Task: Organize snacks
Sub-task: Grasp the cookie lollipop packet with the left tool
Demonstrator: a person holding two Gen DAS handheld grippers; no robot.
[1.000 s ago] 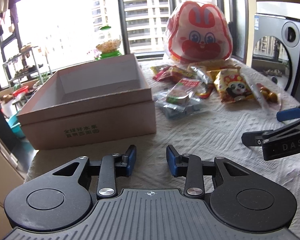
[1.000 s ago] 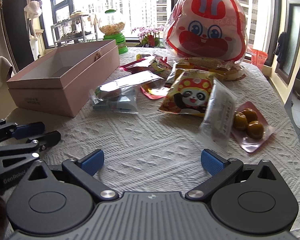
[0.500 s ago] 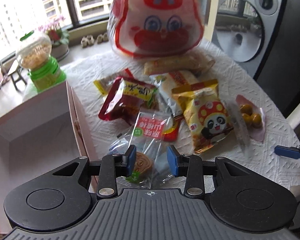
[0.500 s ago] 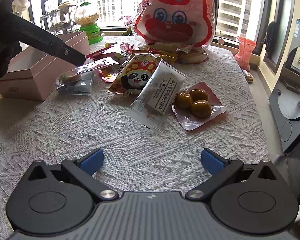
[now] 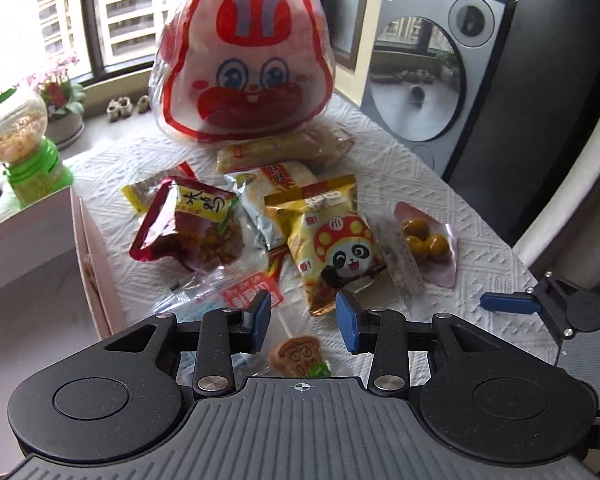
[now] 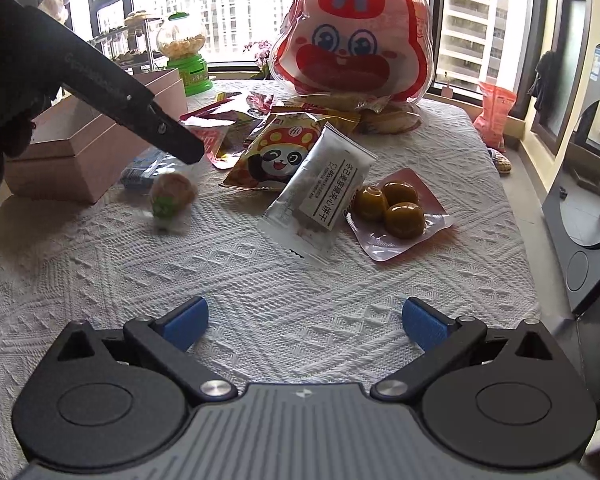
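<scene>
A pile of snack packets lies on the white tablecloth: a panda packet, a red packet, a grey biscuit packet, a pouch of olive-coloured balls and a clear packet with a round biscuit. My left gripper is open and empty, hovering over the clear packet; it shows in the right wrist view. My right gripper is wide open and empty above bare cloth in front of the pile. An open pink box stands at the left.
A big red-and-white rabbit bag stands behind the pile. A green candy dispenser sits behind the box. A grey appliance stands past the table's right edge.
My left gripper has swung from the pink box over to the snack pile and dropped toward the clear packet. The round biscuit packet now looks blurred and shifted. My right gripper turned right, still wide open.
</scene>
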